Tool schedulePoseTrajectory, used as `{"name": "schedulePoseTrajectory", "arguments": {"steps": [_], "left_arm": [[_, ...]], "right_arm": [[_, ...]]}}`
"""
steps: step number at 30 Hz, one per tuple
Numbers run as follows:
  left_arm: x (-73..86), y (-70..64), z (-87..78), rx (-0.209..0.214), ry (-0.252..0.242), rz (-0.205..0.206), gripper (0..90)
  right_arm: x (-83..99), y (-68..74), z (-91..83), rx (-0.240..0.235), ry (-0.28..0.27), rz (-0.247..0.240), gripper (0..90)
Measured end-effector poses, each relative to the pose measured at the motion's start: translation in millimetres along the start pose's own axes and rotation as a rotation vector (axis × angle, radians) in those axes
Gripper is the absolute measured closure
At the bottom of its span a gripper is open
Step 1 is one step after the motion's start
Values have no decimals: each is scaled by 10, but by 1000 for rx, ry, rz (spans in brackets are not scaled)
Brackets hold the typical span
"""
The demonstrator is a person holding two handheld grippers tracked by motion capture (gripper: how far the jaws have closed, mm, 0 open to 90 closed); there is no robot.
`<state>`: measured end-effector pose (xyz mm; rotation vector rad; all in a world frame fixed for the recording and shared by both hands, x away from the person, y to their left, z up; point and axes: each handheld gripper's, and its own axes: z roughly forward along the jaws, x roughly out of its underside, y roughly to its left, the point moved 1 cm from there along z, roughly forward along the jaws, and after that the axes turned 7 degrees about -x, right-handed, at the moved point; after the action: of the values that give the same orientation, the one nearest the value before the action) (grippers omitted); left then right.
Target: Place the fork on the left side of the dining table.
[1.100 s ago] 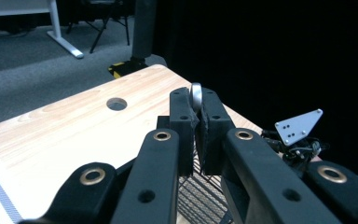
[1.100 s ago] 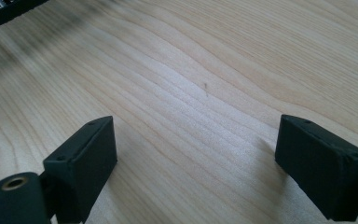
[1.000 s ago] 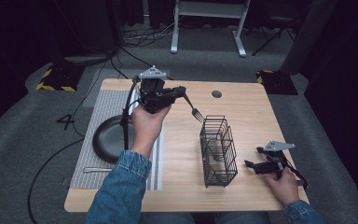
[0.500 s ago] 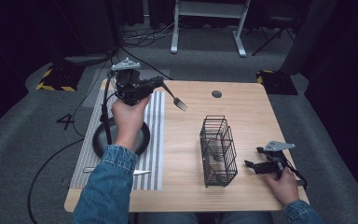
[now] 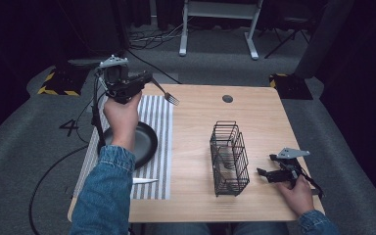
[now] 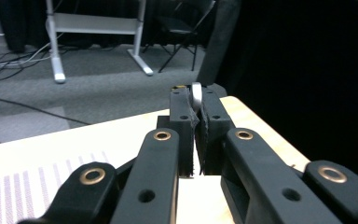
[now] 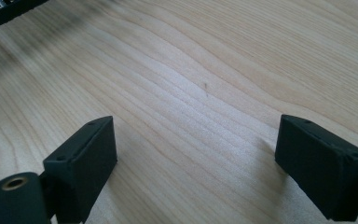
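At the lower right of the high view, the right gripper [image 5: 267, 172] rests low on the wooden table [image 5: 196, 127], jaws spread wide with bare wood between them. Left of it, at centre, stands a black wire basket [image 5: 230, 157]. At lower left a knife [image 5: 143, 180] lies on the striped mat [image 5: 159, 117] beside a dark plate [image 5: 146, 142]. At upper left, the left gripper [image 5: 149, 78], raised, is clamped on a fork [image 5: 166, 94], tines pointing right.

A wooden table [image 5: 196, 122] carries a striped mat [image 5: 159, 122] and a wire basket [image 5: 229, 156]
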<state>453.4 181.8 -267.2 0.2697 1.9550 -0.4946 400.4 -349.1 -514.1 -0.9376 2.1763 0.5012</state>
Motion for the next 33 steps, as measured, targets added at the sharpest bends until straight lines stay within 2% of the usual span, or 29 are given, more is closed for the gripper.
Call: {"name": "schedulePoseTrajectory", "arguments": {"steps": [7,8,9,17,22,23,33], "left_arm": [[-16,145,22,-76,29,0,862],[-16,145,22,-76,29,0,862],[-16,198,24,-101,34,-6,862],[14,402,23,-162,39,-46,862],[33,490,25,-182,40,-67,862],[43,530,34,-196,47,-72,862],[104,660,147,-219,67,-95,862]], "right_arm": [[0,0,0,0,0,0,127],[0,0,0,0,0,0,127],[0,0,0,0,0,0,127],[0,0,0,0,0,0,128],[0,0,0,0,0,0,127],[0,0,0,0,0,0,127],[0,-1,1,1,0,0,127]]}}
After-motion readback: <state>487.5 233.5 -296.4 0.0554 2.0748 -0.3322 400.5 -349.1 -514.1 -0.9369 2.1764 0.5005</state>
